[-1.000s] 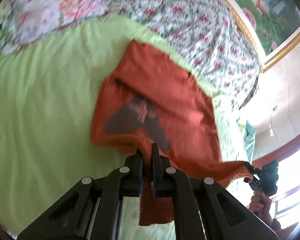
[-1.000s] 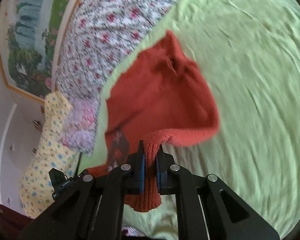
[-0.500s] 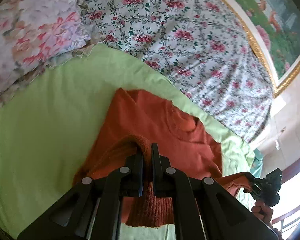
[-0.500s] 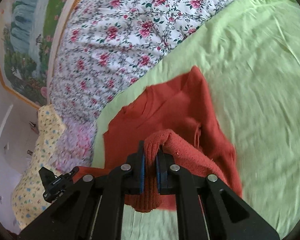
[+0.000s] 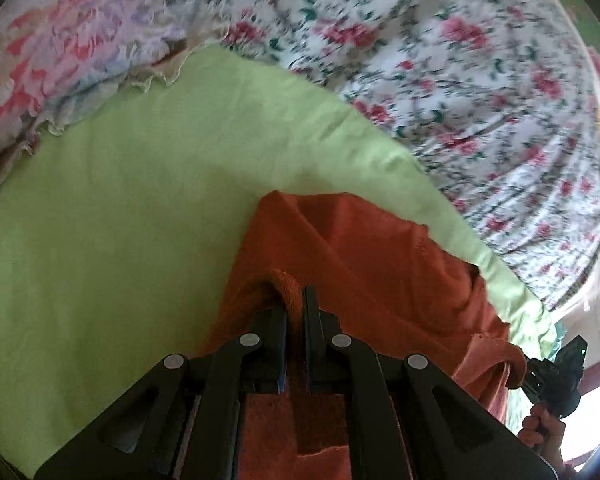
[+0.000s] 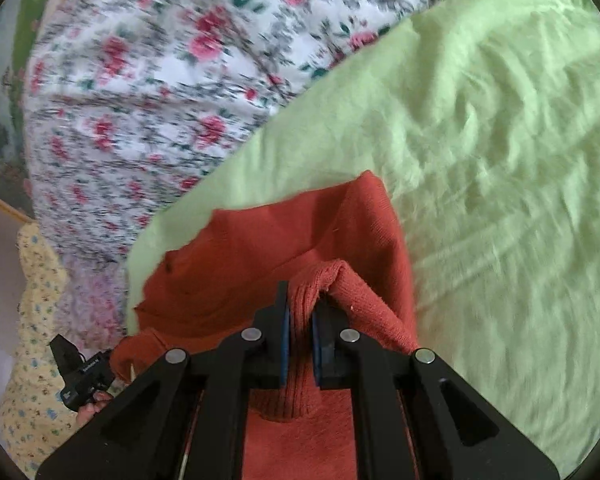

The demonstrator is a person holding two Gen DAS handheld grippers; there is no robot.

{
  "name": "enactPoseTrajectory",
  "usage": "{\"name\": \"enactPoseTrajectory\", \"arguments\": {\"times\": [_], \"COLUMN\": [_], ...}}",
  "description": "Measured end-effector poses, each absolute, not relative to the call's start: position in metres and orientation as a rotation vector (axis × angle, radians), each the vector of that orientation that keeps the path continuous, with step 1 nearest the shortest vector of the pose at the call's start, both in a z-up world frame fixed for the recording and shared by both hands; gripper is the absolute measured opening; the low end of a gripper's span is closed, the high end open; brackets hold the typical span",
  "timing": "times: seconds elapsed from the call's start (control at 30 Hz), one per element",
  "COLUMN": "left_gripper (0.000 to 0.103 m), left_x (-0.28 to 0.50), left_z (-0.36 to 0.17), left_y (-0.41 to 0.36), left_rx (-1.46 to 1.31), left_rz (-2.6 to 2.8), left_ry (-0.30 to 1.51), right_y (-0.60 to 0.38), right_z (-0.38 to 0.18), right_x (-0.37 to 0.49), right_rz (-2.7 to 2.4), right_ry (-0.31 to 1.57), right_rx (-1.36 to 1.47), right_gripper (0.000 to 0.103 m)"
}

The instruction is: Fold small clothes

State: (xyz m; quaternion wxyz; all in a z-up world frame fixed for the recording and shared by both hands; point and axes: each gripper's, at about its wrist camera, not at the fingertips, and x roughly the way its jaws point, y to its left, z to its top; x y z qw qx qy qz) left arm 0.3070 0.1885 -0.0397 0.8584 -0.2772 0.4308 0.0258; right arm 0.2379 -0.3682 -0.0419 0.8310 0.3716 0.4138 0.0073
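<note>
I have both grippers angled down over the green sheet (image 5: 120,208), left gripper (image 5: 295,312) and right gripper (image 6: 300,304) each pinching the sweater (image 5: 372,264) hem, body draped ahead near the sheet's floral-side edge.

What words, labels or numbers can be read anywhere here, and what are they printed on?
No text can be read with certainty.
The other gripper, seen at the lower left of the right wrist view: a small pale label on its black body, too small and blurred to read.
The orange garment, the green sheet and the floral bedding: no lettering visible, only a flower pattern on the bedding.
</note>
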Motion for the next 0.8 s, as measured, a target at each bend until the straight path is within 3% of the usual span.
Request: {"name": "enactPoseTrajectory", "arguments": {"times": [0.27, 0.3, 0.4, 0.63, 0.8], "left_gripper": [0.009, 0.012, 0.032, 0.032, 0.032], "left_x": [0.313, 0.309, 0.290, 0.255, 0.279], "left_z": [-0.050, -0.046, -0.027, 0.000, -0.029], "left_y": [0.193, 0.194, 0.196, 0.148, 0.072], "left_rx": [-0.597, -0.593, -0.568, -0.574, -0.440], "left_rz": [0.057, 0.057, 0.080, -0.122, -0.340], "left_ry": [0.932, 0.926, 0.892, 0.885, 1.061], "right_y": [-0.379, -0.381, -0.384, -0.360, -0.277], "right_z": [-0.065, -0.063, -0.052, -0.010, -0.014], "right_x": [0.252, 0.250, 0.241, 0.208, 0.226], "right_rz": [0.030, 0.034, 0.030, 0.061, 0.299], "right_ry": [0.933, 0.930, 0.896, 0.795, 0.957], "right_rx": [0.829, 0.841, 0.862, 0.712, 0.441], "right_gripper": [0.020, 0.025, 0.035, 0.039, 0.039]}}
